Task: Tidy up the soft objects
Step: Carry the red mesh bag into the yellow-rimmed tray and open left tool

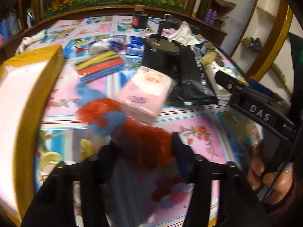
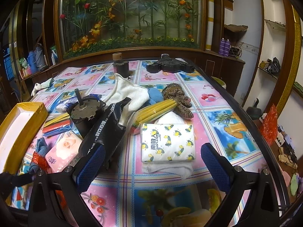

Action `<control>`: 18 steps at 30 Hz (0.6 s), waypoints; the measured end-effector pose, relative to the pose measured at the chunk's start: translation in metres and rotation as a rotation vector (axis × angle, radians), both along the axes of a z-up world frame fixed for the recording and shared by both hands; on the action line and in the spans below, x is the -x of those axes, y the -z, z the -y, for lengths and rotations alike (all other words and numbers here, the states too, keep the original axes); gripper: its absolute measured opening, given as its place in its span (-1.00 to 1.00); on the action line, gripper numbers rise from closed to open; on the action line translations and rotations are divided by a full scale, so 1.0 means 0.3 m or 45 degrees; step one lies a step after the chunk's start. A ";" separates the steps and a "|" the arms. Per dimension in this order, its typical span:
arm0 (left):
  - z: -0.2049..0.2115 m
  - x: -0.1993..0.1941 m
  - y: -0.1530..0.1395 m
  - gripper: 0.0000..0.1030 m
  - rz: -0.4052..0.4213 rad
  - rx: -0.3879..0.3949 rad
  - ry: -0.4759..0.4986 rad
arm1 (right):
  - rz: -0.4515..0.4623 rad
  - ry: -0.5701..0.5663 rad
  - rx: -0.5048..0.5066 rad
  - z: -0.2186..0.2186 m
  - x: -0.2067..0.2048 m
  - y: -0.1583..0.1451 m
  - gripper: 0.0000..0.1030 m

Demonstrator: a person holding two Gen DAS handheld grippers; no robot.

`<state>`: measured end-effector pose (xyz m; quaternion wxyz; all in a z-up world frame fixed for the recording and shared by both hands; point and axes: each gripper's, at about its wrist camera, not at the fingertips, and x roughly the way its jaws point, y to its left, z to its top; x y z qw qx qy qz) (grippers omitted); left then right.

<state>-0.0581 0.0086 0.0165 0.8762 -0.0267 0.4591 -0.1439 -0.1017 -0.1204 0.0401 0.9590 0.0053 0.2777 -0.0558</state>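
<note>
**Inspector A:** The left gripper [image 1: 142, 147] is clamped on a fluffy red-and-blue bundle in crinkly clear wrap [image 1: 130, 130], which hangs blurred above the flower-and-cartoon-print plastic tablecloth [image 1: 198, 121]. Do you confirm?

**Inspector B:** Confirmed. From the right wrist view the same bundle [image 2: 38, 158] shows at the lower left, near the yellow-rimmed white cardboard box [image 2: 28, 117]. The box sits at the left edge of the table.

**Inspector A:** And the right gripper [image 2: 153, 162]?

**Inspector B:** Jaws spread wide, nothing between them. Its blue-padded fingers [image 2: 90, 166] stand to either side of a white tissue pack printed with yellow lemons [image 2: 167, 141], which lies on a folded white cloth [image 2: 166, 169]. I cannot tell whether they touch either.

**Inspector A:** Other items?

**Inspector B:** A pink tissue pack with a rose print [image 1: 144, 92] lies just beyond the held bundle. Behind it stands a black cylindrical motor with a shaft [image 1: 161, 53], and a black foil pouch with white lettering [image 1: 195, 77] leans beside that (its top is torn open). A stack of yellow, red and blue sponge strips [image 1: 100, 66] lies between box and motor. A crumpled white towel [image 2: 128, 92] and a bronze wire scourer [image 2: 176, 96] sit mid-table.
</note>
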 end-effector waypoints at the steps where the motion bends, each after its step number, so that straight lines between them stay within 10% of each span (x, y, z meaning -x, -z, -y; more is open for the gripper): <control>1: -0.002 0.005 -0.005 -0.10 0.005 -0.002 -0.003 | -0.001 0.002 0.004 -0.001 0.000 0.000 0.98; 18: -0.271 0.209 -0.176 -0.11 0.150 0.250 0.015 | 0.011 -0.065 -0.043 -0.017 0.041 -0.037 0.83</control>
